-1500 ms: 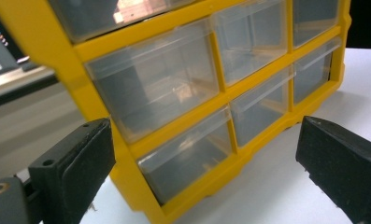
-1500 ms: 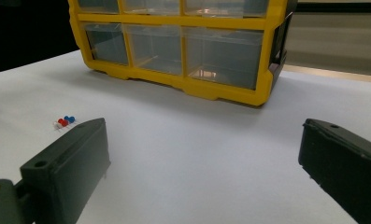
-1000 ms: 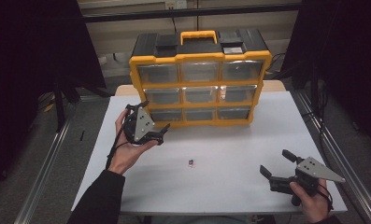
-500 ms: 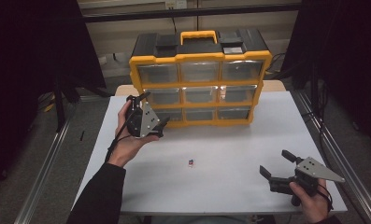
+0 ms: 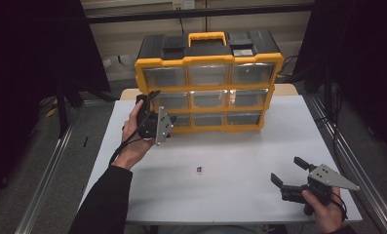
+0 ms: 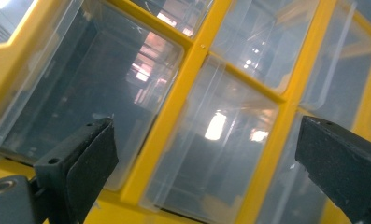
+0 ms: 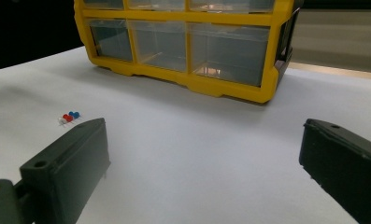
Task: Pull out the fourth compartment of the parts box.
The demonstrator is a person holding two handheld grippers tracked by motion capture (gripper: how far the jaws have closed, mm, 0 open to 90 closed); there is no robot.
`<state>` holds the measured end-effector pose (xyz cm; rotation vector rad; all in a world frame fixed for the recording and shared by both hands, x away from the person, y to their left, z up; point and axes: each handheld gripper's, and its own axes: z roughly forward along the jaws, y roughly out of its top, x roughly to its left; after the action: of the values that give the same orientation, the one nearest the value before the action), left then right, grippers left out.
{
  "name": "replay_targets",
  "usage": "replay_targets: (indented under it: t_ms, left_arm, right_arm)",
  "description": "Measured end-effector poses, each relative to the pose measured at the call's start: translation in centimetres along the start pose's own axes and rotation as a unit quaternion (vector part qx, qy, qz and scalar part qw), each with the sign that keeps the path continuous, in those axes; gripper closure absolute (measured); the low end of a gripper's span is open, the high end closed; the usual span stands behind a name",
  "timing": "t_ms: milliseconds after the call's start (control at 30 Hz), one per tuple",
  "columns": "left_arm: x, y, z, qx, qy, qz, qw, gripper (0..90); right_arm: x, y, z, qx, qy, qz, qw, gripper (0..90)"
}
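A yellow and black drawer cabinet (image 5: pixel 208 87) with clear drawers stands at the back of the white table (image 5: pixel 240 146). My left gripper (image 5: pixel 154 116) is held up against the cabinet's left column, around the middle and bottom rows. In the left gripper view my left gripper (image 6: pixel 211 163) is open, its jaws wide apart just in front of the clear drawers (image 6: pixel 211 140). My right gripper (image 5: pixel 291 176) rests open low at the front right, empty. In the right gripper view my right gripper (image 7: pixel 206 168) faces the cabinet (image 7: pixel 188 46), with small red and blue pins (image 7: pixel 68 117) at its left.
The pins (image 5: pixel 199 170) lie alone mid-table, in front of the cabinet. Metal rails run along both sides of the table (image 5: pixel 49 170). Dark curtains close off left and right. White tabletop spreads between the cabinet and the right gripper.
My left gripper has risen and moved forward to the cabinet's left drawers, turning its jaws onto them. The right gripper and the pins have stayed put.
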<state>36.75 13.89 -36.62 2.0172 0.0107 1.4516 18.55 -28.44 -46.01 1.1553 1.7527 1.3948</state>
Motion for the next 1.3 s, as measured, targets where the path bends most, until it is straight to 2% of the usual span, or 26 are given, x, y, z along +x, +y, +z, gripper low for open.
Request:
replay_targets:
  t_ms: [33,67,100,133,267,400,467,500,533,600,700,800,833,867,900,933,967,1067,1200,1300]
  left_arm:
    - [0.0,0.0,0.1,0.001,0.001,0.006,1.0000,5.6]
    - [0.0,0.0,0.1,0.007,0.000,0.002,1.0000,5.7]
    - [0.1,0.0,0.3,0.004,0.009,0.016,0.9998,5.7]
    - [0.0,0.0,0.3,0.011,0.014,0.021,0.9996,6.2]
    - [-0.1,0.2,0.5,0.007,0.021,0.053,0.9983,7.9]
    - [-0.3,0.2,0.6,0.013,0.026,0.054,0.9981,11.1]
    - [-0.4,0.2,0.7,0.015,0.036,0.066,0.9971,11.4]
    - [-0.4,0.2,0.8,0.017,0.042,0.086,0.9952,11.4]
    - [-0.5,0.2,0.8,0.019,0.042,0.096,0.9943,14.2]
    - [-0.8,0.2,1.0,0.019,0.044,0.104,0.9934,15.5]
    - [-1.0,0.2,1.3,0.017,0.045,0.096,0.9943,17.5]
    - [-1.3,0.4,1.4,0.030,0.058,0.125,0.9900,22.4]
    - [-1.5,0.4,1.5,0.031,0.057,0.131,0.9893,24.6]
    - [-1.7,0.3,1.6,0.027,0.062,0.125,0.9898,29.5]
    - [-1.8,0.3,1.7,0.029,0.055,0.137,0.9886,29.5]
    - [-2.0,0.3,1.7,0.033,0.057,0.148,0.9868,35.1]
    - [-2.1,0.3,1.9,0.029,0.059,0.153,0.9860,35.1]
    - [-2.2,0.2,2.0,0.026,0.063,0.149,0.9865,38.5]
    - [-2.6,0.3,2.1,0.025,0.075,0.148,0.9858,39.5]
    - [-3.1,0.2,2.4,0.026,0.067,0.157,0.9850,40.2]
  right_arm:
    - [0.0,0.0,0.0,0.000,0.000,0.000,1.0000,1.3]
    - [0.0,0.0,0.0,0.000,-0.001,0.000,1.0000,1.3]
    - [0.0,0.0,0.0,0.001,0.000,0.001,1.0000,1.3]
    - [0.0,0.0,-0.1,0.002,0.001,0.000,1.0000,1.3]
    - [0.0,0.0,-0.1,0.001,-0.001,-0.001,1.0000,1.4]
    - [0.0,0.0,-0.1,0.001,-0.001,-0.001,1.0000,1.4]
    - [0.0,0.0,-0.1,0.001,0.000,-0.001,1.0000,1.4]
    - [0.0,0.0,-0.1,0.001,0.000,-0.001,1.0000,1.4]
    - [0.0,0.0,-0.1,0.001,0.000,0.000,1.0000,1.4]
    - [0.0,0.0,-0.1,0.000,0.000,-0.001,1.0000,1.5]
    - [0.0,0.0,-0.1,0.000,0.001,-0.002,1.0000,1.5]
    - [0.0,0.0,-0.1,-0.001,0.000,-0.002,1.0000,1.5]
    - [0.0,0.0,-0.1,0.000,0.000,-0.004,1.0000,1.5]
    - [0.0,0.0,-0.2,0.001,-0.001,-0.001,1.0000,1.5]
    - [0.0,0.0,-0.2,0.001,-0.001,-0.001,1.0000,1.5]
    - [0.0,0.0,-0.2,0.000,-0.002,-0.001,1.0000,1.5]
    - [0.0,0.0,-0.2,0.000,-0.002,-0.001,1.0000,1.5]
    - [0.0,0.0,-0.2,0.000,-0.003,-0.003,1.0000,1.5]
    - [0.0,0.0,-0.2,-0.002,-0.005,-0.003,1.0000,1.6]
    - [0.0,0.0,-0.3,-0.002,-0.005,-0.003,1.0000,1.6]
